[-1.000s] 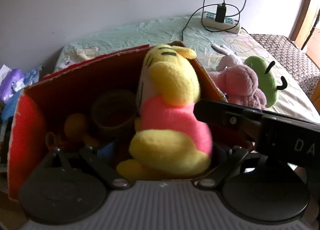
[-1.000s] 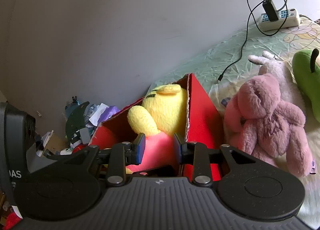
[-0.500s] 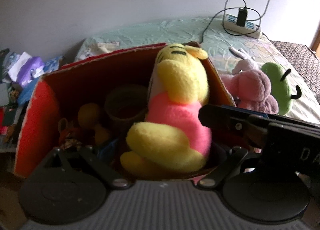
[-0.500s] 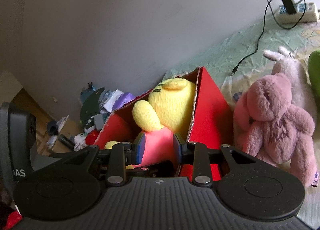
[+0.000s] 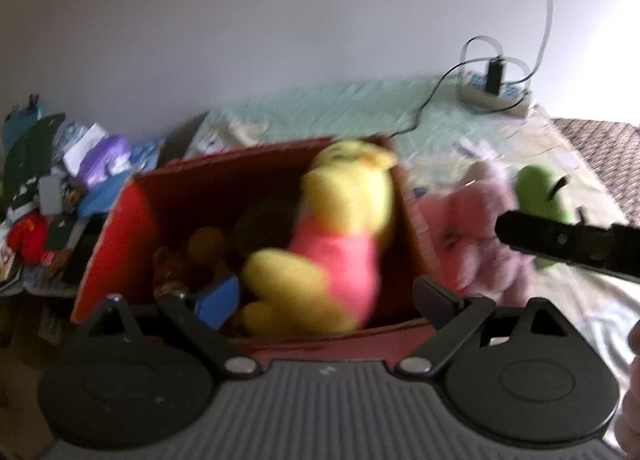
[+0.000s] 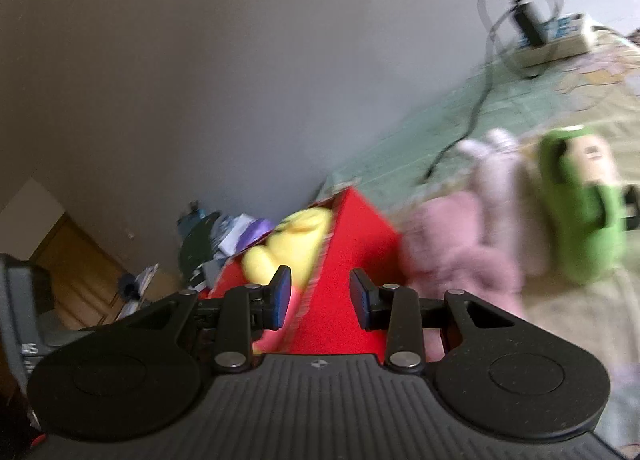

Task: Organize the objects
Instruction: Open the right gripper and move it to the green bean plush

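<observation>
Freed yellow plush point(image 6: 298, 236) sits boxed, seemingly beyond just-opening right jaws.

The right gripper point(image 6: 319, 296) is backing away from the yellow plush bear in the pink shirt point(image 5: 332, 244), its jaws having just been opening, and nothing is sitting between them now. The bear is staying behind, propped in the right corner of the red cardboard box point(image 5: 116, 244). The left gripper point(image 5: 324, 300) is pulling back too, so the box is looking smaller.
</observation>
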